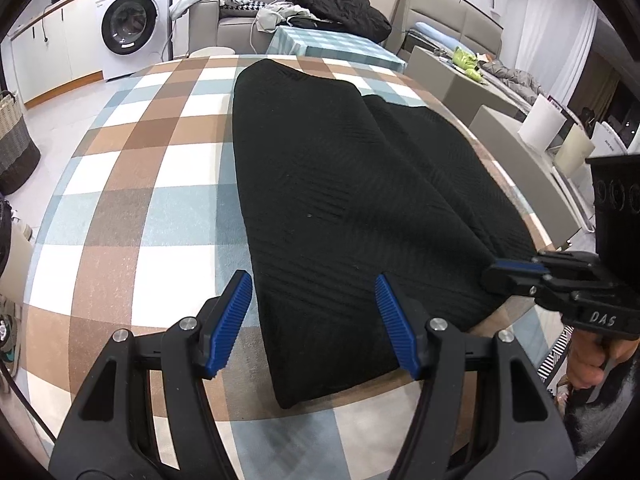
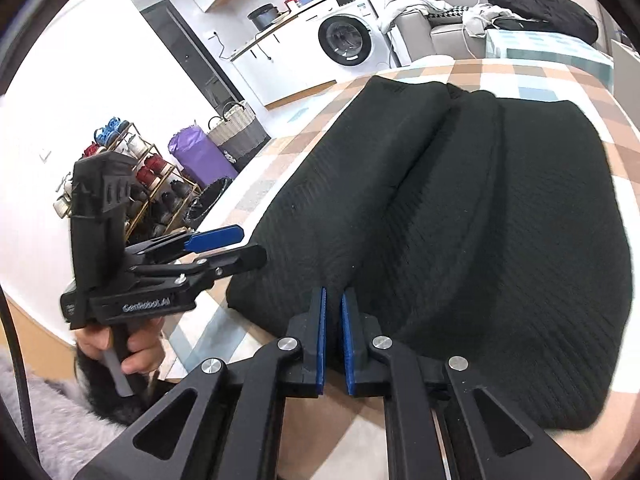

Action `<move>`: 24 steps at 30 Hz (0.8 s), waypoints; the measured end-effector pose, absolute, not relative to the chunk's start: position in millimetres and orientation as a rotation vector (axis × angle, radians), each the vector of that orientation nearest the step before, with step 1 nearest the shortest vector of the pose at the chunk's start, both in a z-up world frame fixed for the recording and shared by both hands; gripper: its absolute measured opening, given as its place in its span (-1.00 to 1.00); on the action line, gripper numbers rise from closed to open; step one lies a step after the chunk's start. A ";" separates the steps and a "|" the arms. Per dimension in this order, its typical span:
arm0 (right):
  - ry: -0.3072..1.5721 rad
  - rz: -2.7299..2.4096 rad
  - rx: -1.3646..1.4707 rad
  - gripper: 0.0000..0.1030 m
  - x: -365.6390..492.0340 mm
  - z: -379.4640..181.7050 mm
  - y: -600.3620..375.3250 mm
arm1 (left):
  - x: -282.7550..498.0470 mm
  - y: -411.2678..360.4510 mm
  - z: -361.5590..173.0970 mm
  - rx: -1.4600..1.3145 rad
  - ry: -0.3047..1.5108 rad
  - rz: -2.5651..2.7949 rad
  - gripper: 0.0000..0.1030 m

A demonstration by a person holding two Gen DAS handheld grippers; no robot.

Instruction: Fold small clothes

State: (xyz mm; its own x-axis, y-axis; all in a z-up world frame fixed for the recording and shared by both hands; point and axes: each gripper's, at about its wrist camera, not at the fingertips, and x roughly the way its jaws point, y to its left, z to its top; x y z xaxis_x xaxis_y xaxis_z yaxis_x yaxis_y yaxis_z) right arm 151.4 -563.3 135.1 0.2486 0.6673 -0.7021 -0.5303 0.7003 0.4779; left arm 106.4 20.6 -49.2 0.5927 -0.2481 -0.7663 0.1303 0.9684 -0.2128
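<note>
1. Currently, the black ribbed knit garment point(image 1: 340, 184) lies flat on the checked brown, blue and white tablecloth point(image 1: 132, 184), one long side already folded inward along a lengthwise ridge.
2. Left gripper point(image 1: 314, 320), black with blue ribbed pads: jaws apart, straddling the garment's near left corner, not pinching it.
3. Right gripper point(image 2: 333, 340), same make: pads drawn nearly together at the near hem; the cloth appears pinched between them.
4. Judged progress: lengthwise fold partly made; crosswise folding and final tidying remain.
</note>
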 end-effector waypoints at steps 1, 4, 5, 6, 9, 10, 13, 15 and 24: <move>1.052 0.806 0.140 -0.86 151.2 132.9 -564.5 | 106.5 19.3 -49.3 -0.138 0.910 -0.228 0.20; 1.133 0.749 0.064 -0.83 155.3 116.3 -560.0 | 109.9 11.3 -58.4 -0.099 0.939 -0.239 0.20; 1.142 0.745 0.078 -0.76 158.6 114.4 -560.5 | 110.7 7.9 -63.6 -0.070 0.959 -0.234 0.20; 1.147 0.747 0.092 -0.73 162.4 115.3 -560.7 | 110.6 5.0 -67.2 -0.045 0.968 -0.226 0.20; 1.134 0.739 0.133 -0.54 177.9 119.8 -558.4 | 107.6 0.2 -75.8 0.006 0.986 -0.235 0.21; 1.139 0.731 0.151 -0.54 186.1 119.0 -555.6 | 107.0 0.6 -77.7 0.004 0.992 -0.242 0.21; 1.167 0.706 0.181 -0.53 215.5 109.9 -541.3 | 107.3 6.1 -82.8 -0.034 1.008 -0.265 0.23; 1.191 0.684 0.223 -0.53 234.2 104.0 -532.3 | 107.2 10.2 -83.0 -0.064 1.010 -0.278 0.23; 0.987 0.637 0.226 -0.83 227.0 156.5 -552.5 | 113.5 43.8 -57.5 -0.231 0.933 -0.301 0.26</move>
State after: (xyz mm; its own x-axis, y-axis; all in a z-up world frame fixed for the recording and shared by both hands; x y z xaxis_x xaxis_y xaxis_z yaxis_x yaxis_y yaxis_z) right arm 227.0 -552.5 156.5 0.3883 0.5947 -0.7040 -0.3967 0.7974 0.4547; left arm 113.5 43.8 -57.5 0.5588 -0.3514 -0.7512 0.1536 0.9340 -0.3226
